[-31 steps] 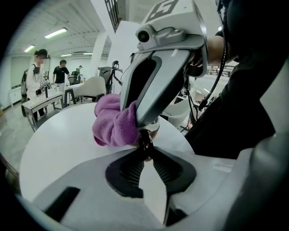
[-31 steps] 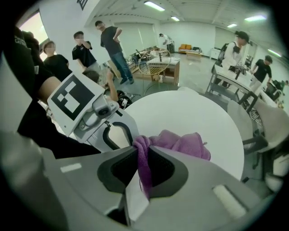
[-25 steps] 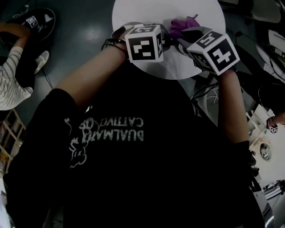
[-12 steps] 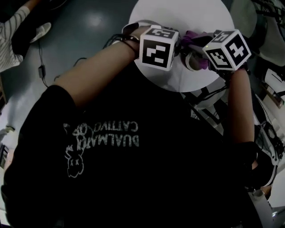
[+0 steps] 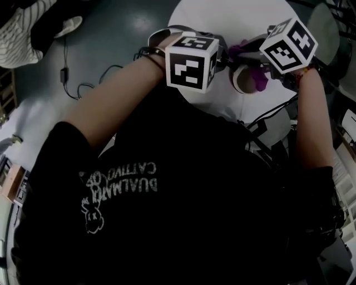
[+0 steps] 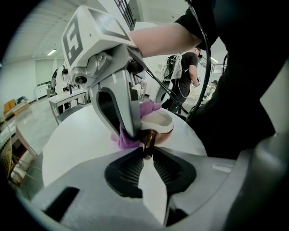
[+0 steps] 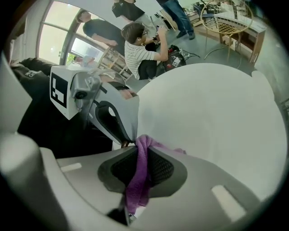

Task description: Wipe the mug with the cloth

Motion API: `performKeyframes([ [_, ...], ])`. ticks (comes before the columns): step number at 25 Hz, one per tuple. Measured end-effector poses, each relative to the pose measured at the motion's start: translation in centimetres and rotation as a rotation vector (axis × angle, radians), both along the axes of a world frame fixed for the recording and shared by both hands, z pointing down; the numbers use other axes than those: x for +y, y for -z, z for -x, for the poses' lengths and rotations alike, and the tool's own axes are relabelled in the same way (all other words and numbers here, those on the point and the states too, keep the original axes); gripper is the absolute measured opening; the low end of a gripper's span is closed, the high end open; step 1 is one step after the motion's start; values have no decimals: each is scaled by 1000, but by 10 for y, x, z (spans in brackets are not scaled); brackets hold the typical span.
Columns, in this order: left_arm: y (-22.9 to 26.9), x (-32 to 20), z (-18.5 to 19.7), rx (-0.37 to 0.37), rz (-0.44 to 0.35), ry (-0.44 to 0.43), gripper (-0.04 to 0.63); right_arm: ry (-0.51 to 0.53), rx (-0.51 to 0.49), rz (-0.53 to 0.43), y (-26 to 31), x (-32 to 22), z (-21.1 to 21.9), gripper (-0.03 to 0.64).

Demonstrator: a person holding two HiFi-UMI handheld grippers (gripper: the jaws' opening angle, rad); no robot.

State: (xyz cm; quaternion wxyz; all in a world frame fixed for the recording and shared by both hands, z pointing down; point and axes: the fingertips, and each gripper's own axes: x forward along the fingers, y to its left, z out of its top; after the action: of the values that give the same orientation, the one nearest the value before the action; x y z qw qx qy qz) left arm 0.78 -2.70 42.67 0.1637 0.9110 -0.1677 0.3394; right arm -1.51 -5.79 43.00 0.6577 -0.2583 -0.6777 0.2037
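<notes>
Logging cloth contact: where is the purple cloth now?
Head view, upper right: cloth clamped in the right gripper, draped against the mug above the white round table.

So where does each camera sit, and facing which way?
Head view: on the person's head, facing steeply down at the table; chest, both arms show.
Left gripper view: on the left tongs, facing the mug; right arm shows.
Right gripper view: on the right tongs, facing the cloth; left tongs show.
All share the cloth.

The handle is being pinched by the left gripper, jaws just loosening slightly; the cloth is being clamped by the right gripper.
</notes>
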Motion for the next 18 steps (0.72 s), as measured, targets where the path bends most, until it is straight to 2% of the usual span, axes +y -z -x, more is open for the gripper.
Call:
performKeyframes([
  [6, -1, -2, -2, -18, 13, 53, 66, -44, -17, 92, -8, -4, 5, 58],
  [14, -4, -2, -12, -73, 9, 95, 66, -65, -118, 129, -12, -2, 1, 57],
  [18, -1, 1, -5, -65, 24, 128, 66, -83, -130, 149, -10, 4, 6, 58],
])
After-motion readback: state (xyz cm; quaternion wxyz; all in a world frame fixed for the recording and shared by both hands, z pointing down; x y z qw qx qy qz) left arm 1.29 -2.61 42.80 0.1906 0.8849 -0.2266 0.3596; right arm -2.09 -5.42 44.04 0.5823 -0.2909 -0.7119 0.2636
